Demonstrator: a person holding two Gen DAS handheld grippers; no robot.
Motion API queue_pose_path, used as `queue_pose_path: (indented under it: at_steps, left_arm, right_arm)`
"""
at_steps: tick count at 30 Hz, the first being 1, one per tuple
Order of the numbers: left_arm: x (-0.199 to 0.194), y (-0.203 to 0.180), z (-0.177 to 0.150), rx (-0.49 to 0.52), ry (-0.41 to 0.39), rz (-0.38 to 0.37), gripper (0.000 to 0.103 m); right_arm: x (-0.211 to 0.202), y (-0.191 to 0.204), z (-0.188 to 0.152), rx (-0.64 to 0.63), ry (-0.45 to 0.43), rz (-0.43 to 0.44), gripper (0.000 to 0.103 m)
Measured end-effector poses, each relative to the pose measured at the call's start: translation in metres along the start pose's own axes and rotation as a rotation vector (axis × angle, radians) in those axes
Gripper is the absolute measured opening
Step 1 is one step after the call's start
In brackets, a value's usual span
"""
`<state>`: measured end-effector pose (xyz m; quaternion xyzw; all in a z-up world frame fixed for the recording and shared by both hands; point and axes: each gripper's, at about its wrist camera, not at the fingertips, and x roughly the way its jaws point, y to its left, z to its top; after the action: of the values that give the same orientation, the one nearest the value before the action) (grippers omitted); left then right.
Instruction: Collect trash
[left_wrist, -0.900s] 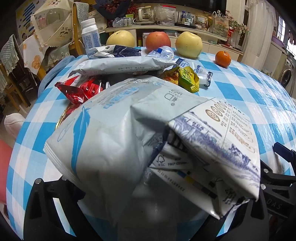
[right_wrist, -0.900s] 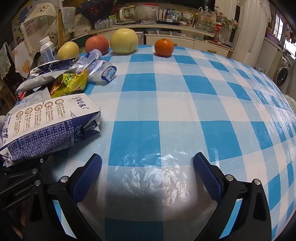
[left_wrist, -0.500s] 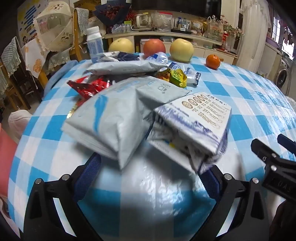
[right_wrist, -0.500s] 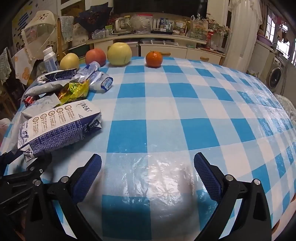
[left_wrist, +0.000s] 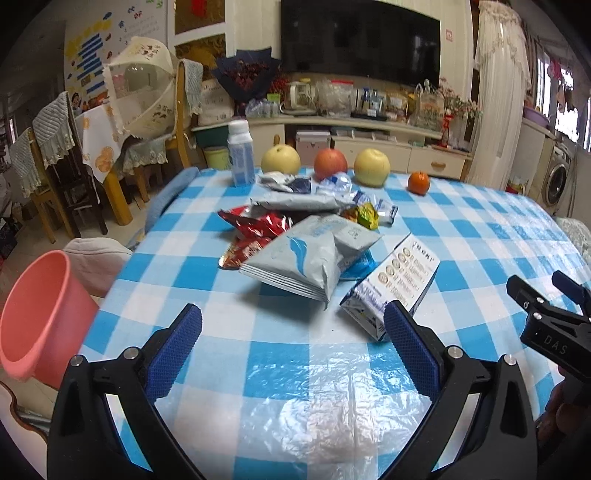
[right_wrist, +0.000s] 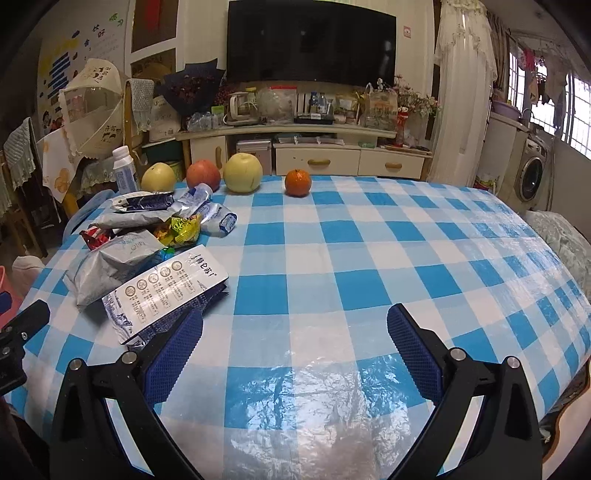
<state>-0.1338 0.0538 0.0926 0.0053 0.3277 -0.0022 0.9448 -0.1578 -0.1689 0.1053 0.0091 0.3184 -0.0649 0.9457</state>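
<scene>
A heap of trash lies on the blue-checked table (left_wrist: 280, 354): a grey-white snack bag (left_wrist: 306, 258), a flattened milk carton (left_wrist: 399, 280), red wrappers (left_wrist: 258, 225), a yellow-green wrapper (left_wrist: 365, 216) and more grey bags behind. The heap shows at the left in the right wrist view, with the carton (right_wrist: 166, 291) and grey bag (right_wrist: 107, 266) nearest. My left gripper (left_wrist: 293, 350) is open and empty, in front of the heap. My right gripper (right_wrist: 295, 350) is open and empty, right of the carton. A pink bin (left_wrist: 40, 317) stands left of the table.
Two pears (right_wrist: 242, 172), an apple (right_wrist: 203, 174), a tangerine (right_wrist: 297, 182) and a white bottle (right_wrist: 124, 170) stand along the far table edge. Chairs (left_wrist: 59, 162) and a covered side table stand at left. A TV cabinet stands behind.
My left gripper has pulled back and up from the heap; the grey bag and carton that filled its view now lie on the table. The right gripper has also drawn back.
</scene>
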Motion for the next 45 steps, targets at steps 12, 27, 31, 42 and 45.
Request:
queue_pose_path:
  at_steps: [12, 27, 31, 42, 45]
  left_arm:
    - [-0.073, 0.024, -0.002, -0.045, -0.184, 0.012, 0.099]
    - [-0.105, 0.029, -0.009, -0.072, -0.186, -0.008, 0.099]
    - [-0.109, 0.024, -0.012, -0.053, -0.197, -0.031, 0.099]
    - [-0.112, 0.017, -0.013, -0.041, -0.217, -0.041, 0.099]
    - [-0.109, 0.019, -0.013, -0.054, -0.213, -0.047, 0.099]
  right_arm:
    - [-0.064, 0.007, -0.018, -0.022, -0.117, -0.053, 0.098]
    - [-0.111, 0.001, -0.033, -0.009, -0.22, -0.101, 0.098]
    - [-0.116, -0.001, -0.035, -0.01, -0.236, -0.107, 0.098]
    - [-0.118, -0.004, -0.036, -0.02, -0.249, -0.124, 0.098]
    - [-0.116, -0.003, -0.036, -0.024, -0.249, -0.123, 0.098]
